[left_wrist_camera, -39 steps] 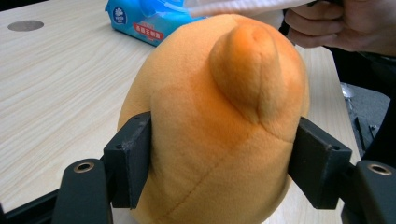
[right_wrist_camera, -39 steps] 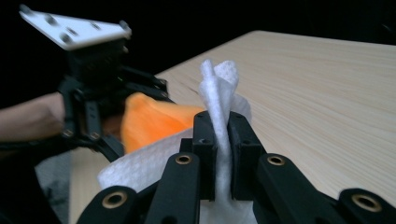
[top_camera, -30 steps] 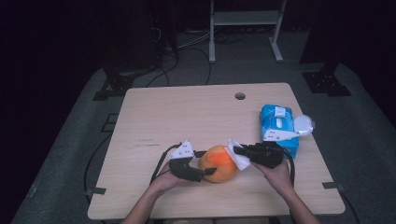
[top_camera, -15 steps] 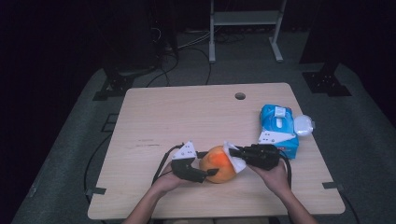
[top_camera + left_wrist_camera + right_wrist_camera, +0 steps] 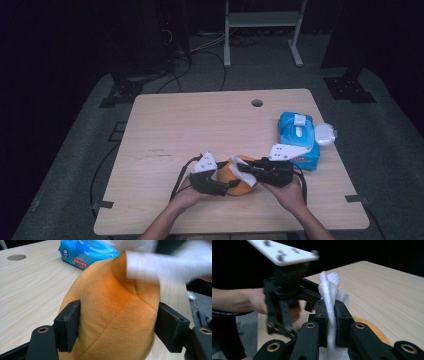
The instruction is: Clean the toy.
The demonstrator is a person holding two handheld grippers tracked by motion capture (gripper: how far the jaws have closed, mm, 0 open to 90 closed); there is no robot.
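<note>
An orange plush toy (image 5: 243, 181) lies near the table's front edge. My left gripper (image 5: 227, 186) is shut on it; in the left gripper view the two black jaws squeeze the orange plush toy (image 5: 112, 315) from both sides, left gripper (image 5: 117, 327). From the right, my right gripper (image 5: 243, 168) holds a white wipe (image 5: 233, 162) against the top of the toy. The right gripper view has the right gripper (image 5: 331, 322) shut on the white wipe (image 5: 329, 292), which stands up between the jaws. The wipe (image 5: 150, 262) looks blurred over the toy's top.
A blue pack of wet wipes (image 5: 297, 137) lies right of the right gripper, with a small white lid-like piece (image 5: 325, 133) beside it. A cable hole (image 5: 257, 103) sits in the table (image 5: 190, 130) toward its far edge. The left gripper (image 5: 284, 302) and a hand (image 5: 252, 300) are close ahead in the right gripper view.
My right gripper has slid the wipe a little leftward across the top of the plush toy. The left gripper keeps its hold in about the same place.
</note>
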